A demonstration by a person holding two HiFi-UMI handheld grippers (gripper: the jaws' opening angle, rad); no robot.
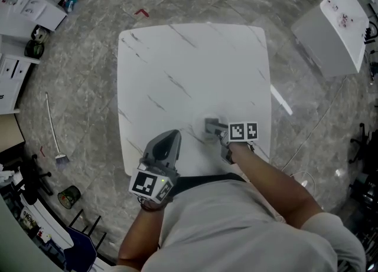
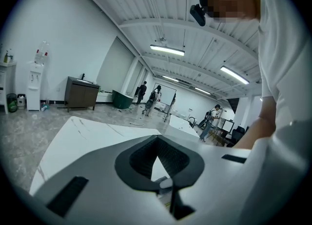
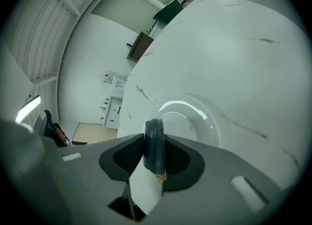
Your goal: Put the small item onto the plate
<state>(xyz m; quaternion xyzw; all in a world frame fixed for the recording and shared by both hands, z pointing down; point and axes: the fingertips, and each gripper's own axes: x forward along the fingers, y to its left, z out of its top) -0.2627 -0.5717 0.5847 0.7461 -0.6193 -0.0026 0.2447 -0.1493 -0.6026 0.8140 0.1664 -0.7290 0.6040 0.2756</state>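
A broom (image 1: 54,126) lies on the marbled floor at the far left, well apart from the white desk (image 1: 189,64) in front of you.

Your left hand-held gripper (image 1: 174,135) is over the near left part of the desk. Its jaws are pressed together and there is nothing between them. Its own view looks out level across the desktop toward a dark cabinet (image 2: 80,92) against the far wall.

To the right of it, your right hand-held gripper (image 1: 211,127) points down at the desk, with its marker cube (image 1: 243,131) facing up. It is pinching the small item (image 3: 155,146), a dark, flat, rounded piece that stands on edge between the two pads.

The white plate (image 3: 195,109) sits on the desk just beyond those jaws. It is hard to pick out against the pale top except where its rim catches the light. From the right gripper view the small item is at the plate's near rim. You cannot tell from either view whether it touches the plate.

At the far right a second white desk (image 1: 331,29) stands on the floor, well clear of yours.
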